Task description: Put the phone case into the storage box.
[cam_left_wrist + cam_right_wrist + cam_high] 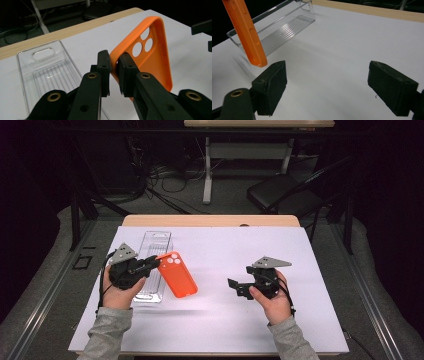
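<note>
Covering most of the wooden table (pixel 210 220), centre of the high view: a white rectangular sheet (pixel 235 320). Lying lengthwise on the sheet at centre left of that view: a clear plastic oblong tray (pixel 156 242) with a ribbed floor and a slot handle at its far end; seen again at lower left of the left gripper view (pixel 50 72) and at upper left of the right gripper view (pixel 284 27).

Held up clear of the sheet, just right of the tray: an orange silicone phone case (pixel 177 274) with round camera holes, open side facing the left gripper view (pixel 150 57), hanging edge-on at upper left of the right gripper view (pixel 247 35).

Pinching the case's edge near the camera-hole corner: left gripper (pixel 114 72), jaws closed tight onto the rim.

Hovering at centre right of the high view, well apart from the case: right gripper (pixel 233 285), jaws spread wide (pixel 327 87), holding nothing.
</note>
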